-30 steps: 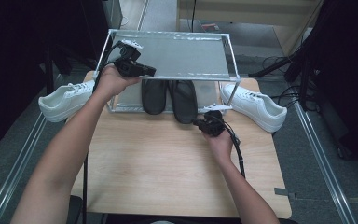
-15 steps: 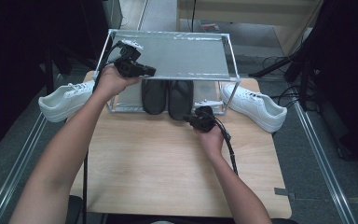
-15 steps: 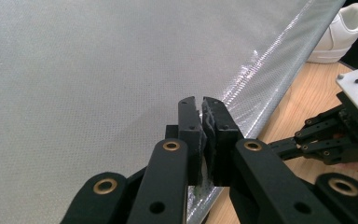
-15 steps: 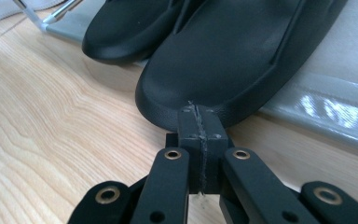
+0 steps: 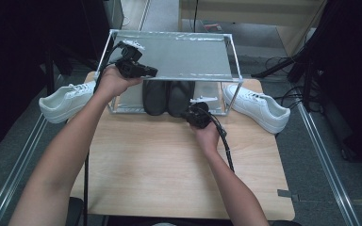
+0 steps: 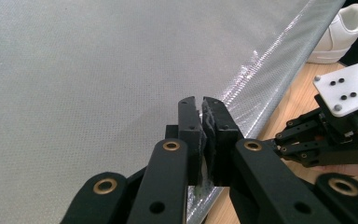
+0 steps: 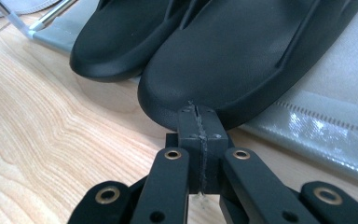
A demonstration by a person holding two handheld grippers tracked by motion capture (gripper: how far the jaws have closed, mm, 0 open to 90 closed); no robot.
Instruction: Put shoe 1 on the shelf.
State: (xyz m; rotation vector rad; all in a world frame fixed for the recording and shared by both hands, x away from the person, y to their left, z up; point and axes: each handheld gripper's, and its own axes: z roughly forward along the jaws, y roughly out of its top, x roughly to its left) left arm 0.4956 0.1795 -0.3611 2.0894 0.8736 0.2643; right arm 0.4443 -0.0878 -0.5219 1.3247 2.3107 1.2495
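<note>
A metal-framed rack (image 5: 235,80) stands at the far side of the wooden table (image 5: 160,165). A pair of black slippers (image 5: 167,96) lies on its lower shelf, toes toward me. My left gripper (image 5: 153,73) is shut and lies over the front left edge of the silver top shelf (image 6: 98,70); its tips (image 6: 201,105) have nothing visible between them. My right gripper (image 5: 191,113) is shut and low over the table. Its tips (image 7: 196,112) are at the toe of the right slipper (image 7: 233,60), beside the left slipper (image 7: 116,42). I cannot tell whether they touch it.
One white sneaker (image 5: 66,101) lies off the table's left side and another (image 5: 259,106) by the rack's right end. The lower shelf's grey fabric (image 7: 317,107) spreads under the slippers. Dark equipment and cables surround the table.
My right gripper has slid left along the rack's front, from near the right sneaker to the toe of the right slipper. The left gripper has stayed on the top shelf's edge.
</note>
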